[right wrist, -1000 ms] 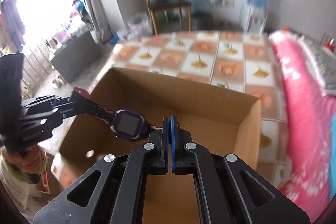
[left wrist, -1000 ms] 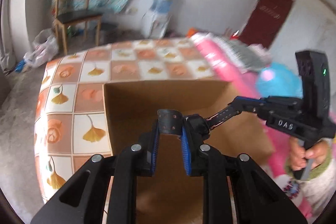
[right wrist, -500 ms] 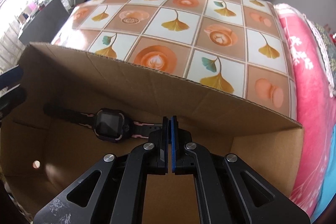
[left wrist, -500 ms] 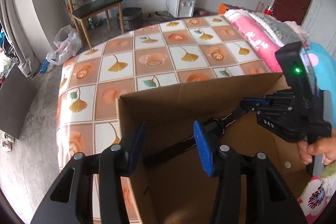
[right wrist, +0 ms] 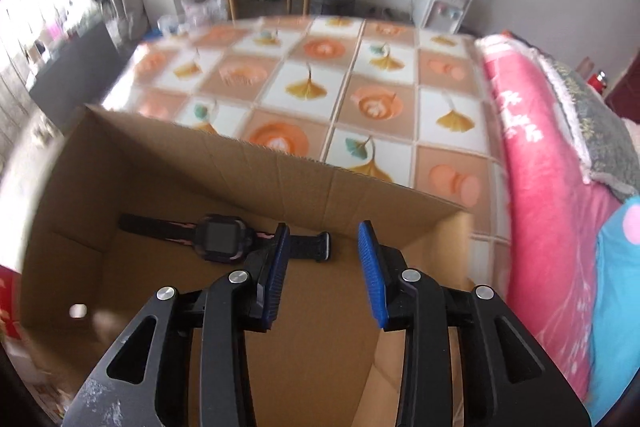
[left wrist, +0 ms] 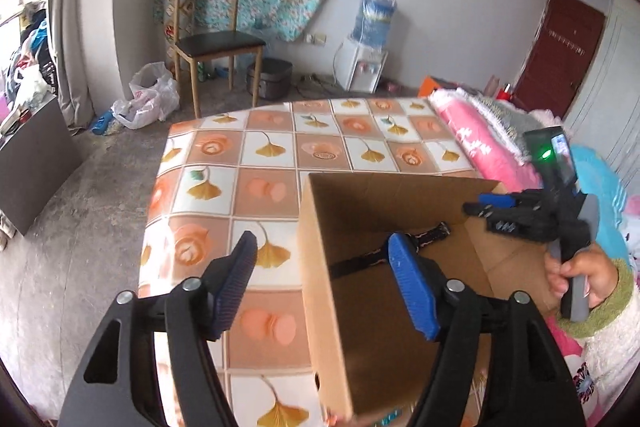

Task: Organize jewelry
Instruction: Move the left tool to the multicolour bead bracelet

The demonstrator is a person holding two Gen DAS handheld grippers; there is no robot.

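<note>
A dark smartwatch (right wrist: 218, 239) with a pink-lined strap is seen lying flat on the floor of an open cardboard box (right wrist: 256, 163), close to the far wall, strap stretched out to either side. The box is set on a table covered by a tablecloth (right wrist: 308, 87) printed with ginkgo leaves and orange squares.

The right gripper (right wrist: 326, 261) is held above the box interior, pointing steeply down. Its jaws are parting; nothing is gripped between the blue pads (right wrist: 370, 267), and the buckle end of the strap is seen just beyond the left finger, apart from it.

The left gripper (left wrist: 320, 279) is held over the box's near left corner, jaws widening, nothing clasped. One finger is seen outside the box wall (left wrist: 320, 307), the other over the interior. From this view part of the watch strap (left wrist: 434, 234) is visible inside the box, and the right gripper (left wrist: 486, 205) is seen gripped by a hand (left wrist: 580, 273) in a fleecy sleeve.

A pink blanket (right wrist: 536, 163) is noted along the table's right edge.
</note>
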